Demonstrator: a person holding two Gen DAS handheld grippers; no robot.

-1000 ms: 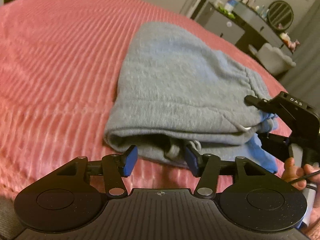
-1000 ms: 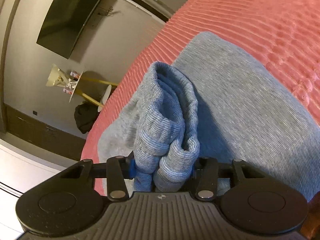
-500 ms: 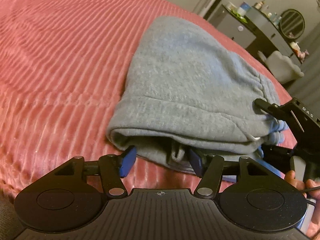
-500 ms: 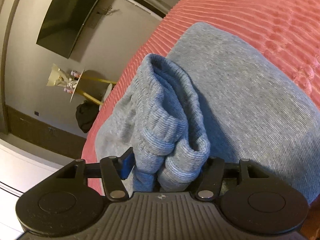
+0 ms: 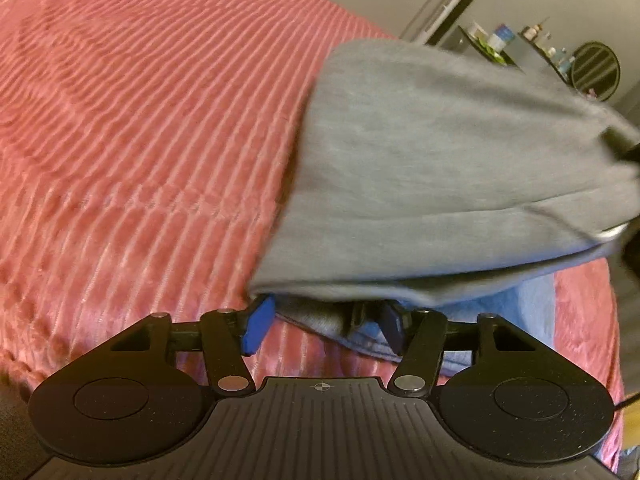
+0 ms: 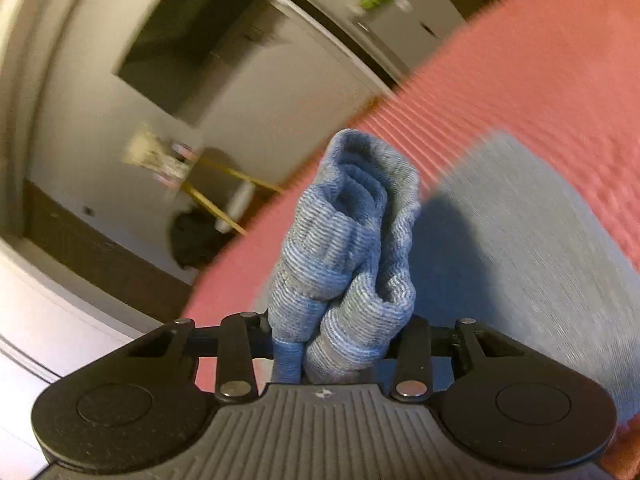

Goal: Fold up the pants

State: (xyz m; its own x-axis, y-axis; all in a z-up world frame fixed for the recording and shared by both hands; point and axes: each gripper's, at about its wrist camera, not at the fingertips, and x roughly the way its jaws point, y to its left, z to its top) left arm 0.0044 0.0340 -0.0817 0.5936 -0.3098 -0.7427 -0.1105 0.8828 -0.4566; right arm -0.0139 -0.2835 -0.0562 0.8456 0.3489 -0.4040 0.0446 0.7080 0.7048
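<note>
The grey pants (image 5: 440,168) lie folded on the pink ribbed bedspread (image 5: 140,140); their near edge is lifted and hangs over my left gripper. My left gripper (image 5: 324,330) is open, its blue pads either side of the lower fabric layers under that edge. In the right wrist view my right gripper (image 6: 340,344) is shut on a bunched ribbed cuff of the pants (image 6: 352,248), held up above the grey fabric (image 6: 520,260) that spreads to the right. This view is blurred.
The bed edge falls away at the right in the left wrist view (image 5: 592,320). A dark dresser with bottles and a round mirror (image 5: 592,68) stands behind. In the right wrist view there is a wall-mounted TV (image 6: 188,52) and a small table with yellow legs (image 6: 208,192).
The right gripper has lifted the bunched cuff and swung, blurring its view. The pants' near edge has risen and the left gripper has pushed in under it, jaws still open.
</note>
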